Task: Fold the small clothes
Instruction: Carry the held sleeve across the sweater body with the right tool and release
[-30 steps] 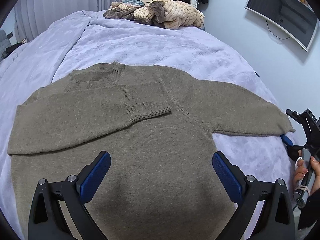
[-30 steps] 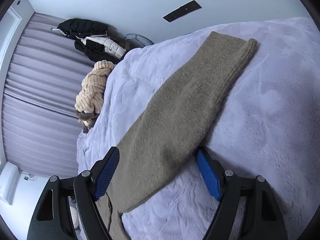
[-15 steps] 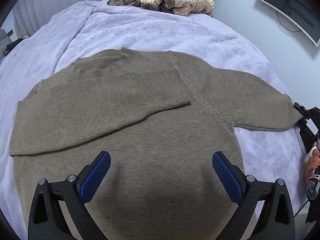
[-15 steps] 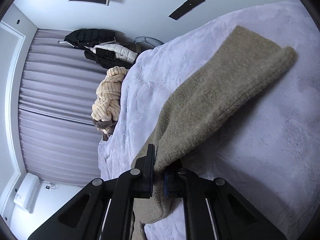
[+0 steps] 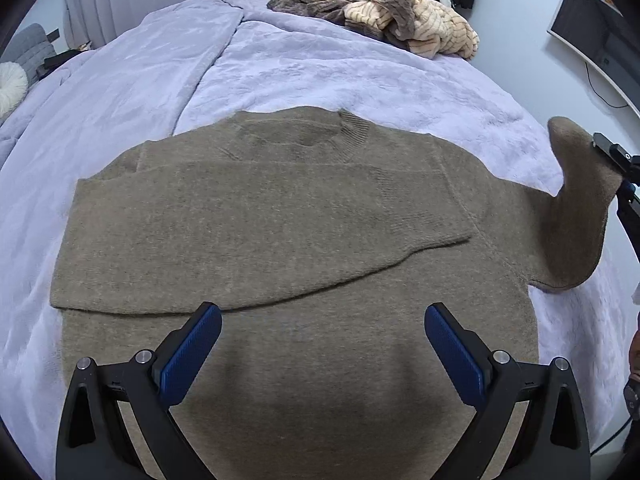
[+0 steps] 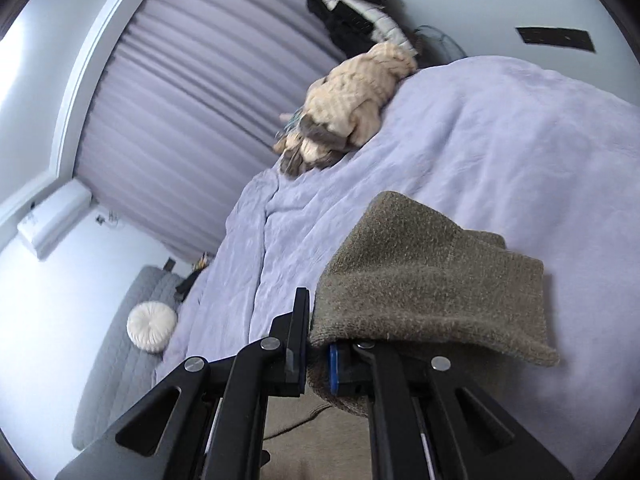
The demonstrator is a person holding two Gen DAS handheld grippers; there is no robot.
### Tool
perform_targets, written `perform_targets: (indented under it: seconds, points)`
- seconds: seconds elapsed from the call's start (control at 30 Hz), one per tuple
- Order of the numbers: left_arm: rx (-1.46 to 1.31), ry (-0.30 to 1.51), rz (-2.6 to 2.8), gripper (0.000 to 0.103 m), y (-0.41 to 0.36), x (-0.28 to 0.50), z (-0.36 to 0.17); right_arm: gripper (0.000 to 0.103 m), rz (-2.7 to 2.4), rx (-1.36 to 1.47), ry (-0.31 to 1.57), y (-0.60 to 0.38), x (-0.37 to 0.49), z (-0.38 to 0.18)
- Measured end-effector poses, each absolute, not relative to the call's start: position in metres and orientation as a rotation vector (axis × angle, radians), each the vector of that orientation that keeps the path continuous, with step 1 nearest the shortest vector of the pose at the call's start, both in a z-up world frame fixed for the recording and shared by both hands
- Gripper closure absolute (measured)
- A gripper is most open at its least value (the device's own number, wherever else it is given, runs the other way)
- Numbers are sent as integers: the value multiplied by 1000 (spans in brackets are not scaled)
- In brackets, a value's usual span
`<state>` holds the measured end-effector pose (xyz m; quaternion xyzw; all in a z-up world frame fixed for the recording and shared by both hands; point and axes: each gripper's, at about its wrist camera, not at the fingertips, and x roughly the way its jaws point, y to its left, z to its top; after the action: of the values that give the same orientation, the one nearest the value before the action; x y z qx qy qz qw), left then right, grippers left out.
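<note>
Olive-brown knit, thick and slightly fuzzy, fills the lower middle of the left wrist view: a sweater (image 5: 288, 248) lies flat on a lavender plush blanket (image 5: 320, 68). Its ribbed collar is toward the top of the frame, and one sleeve is already folded across the chest, the ribbed cuff ending right of centre. The other sleeve (image 5: 580, 208) rises off the bed at the right edge, its end curling upward.

The right gripper (image 6: 318, 354) has its jaws clamped together on that sleeve's cuff, and the heavy knit drapes over the right-hand finger. The left gripper (image 5: 322, 344) hovers above the sweater's lower body, blue ribbed pads spread wide, gripping nothing.

The likely risks are these:
- The pinch looks to catch only a small bite of the cuff, so the sleeve's weight could drag it out mid-swing.
- Nothing pins the body, so pulling the sleeve across could drag the shoulder and disturb the folded sleeve.
- Plush pile grips wool, so the sweater may bunch rather than slide.

A heap of cream and brown ribbed knitwear (image 5: 400, 20) sits well apart in the upper right.
</note>
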<state>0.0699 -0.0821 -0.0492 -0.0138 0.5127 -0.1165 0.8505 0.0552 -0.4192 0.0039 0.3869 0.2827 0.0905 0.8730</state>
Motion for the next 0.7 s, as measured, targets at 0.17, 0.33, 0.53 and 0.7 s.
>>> perform_targets:
  seconds: [0.17,0.33,0.53,0.7]
  points:
    - [-105,1069,-179,1,-29,85,-49,94,324,623,741,-312,106,-8]
    - [-81,1049,-123,1,9,95,-58,91,391,540,910,-232,141,-49]
    - [-155,1049,-174,1,38,104,-68,38,328,638,1038,-221,148,-92]
    - [-290,1017,-292,1,52,114,-65,73,208,710,959,-250,141,-88]
